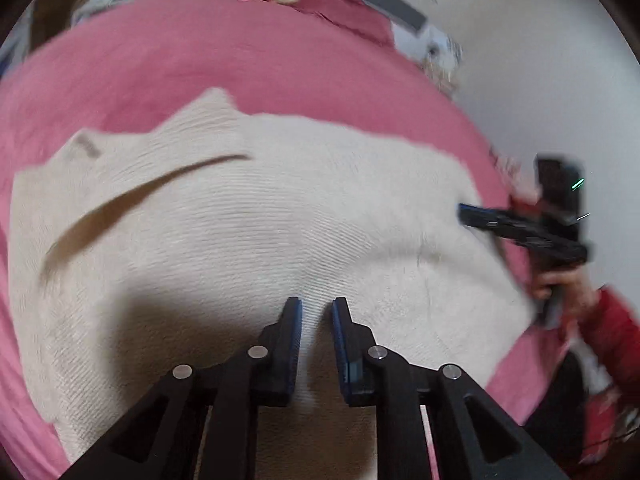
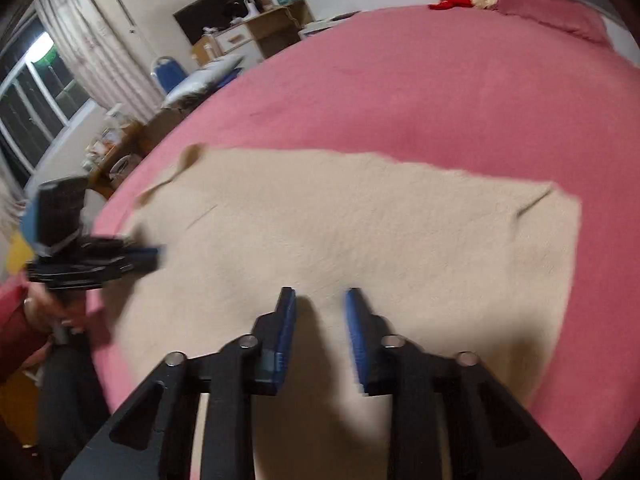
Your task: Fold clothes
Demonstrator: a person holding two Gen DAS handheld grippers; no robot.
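My left hand-held gripper (image 1: 317, 303) and right hand-held gripper (image 2: 321, 294) both stand narrowly parted, holding nothing. The cream sweater (image 1: 280, 216) lies spread on the pink bed (image 2: 420, 80) directly beneath them. Step in hand: between folds. Next, I judge, pinch an edge.

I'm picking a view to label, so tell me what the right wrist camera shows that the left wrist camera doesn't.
Only the right wrist view shows the window, the curtain and the cluttered desk beside the bed.

Only the left wrist view shows the dark fold across the garment.

Both show the cream sweater on the pink bedspread, with the left gripper and right gripper open.
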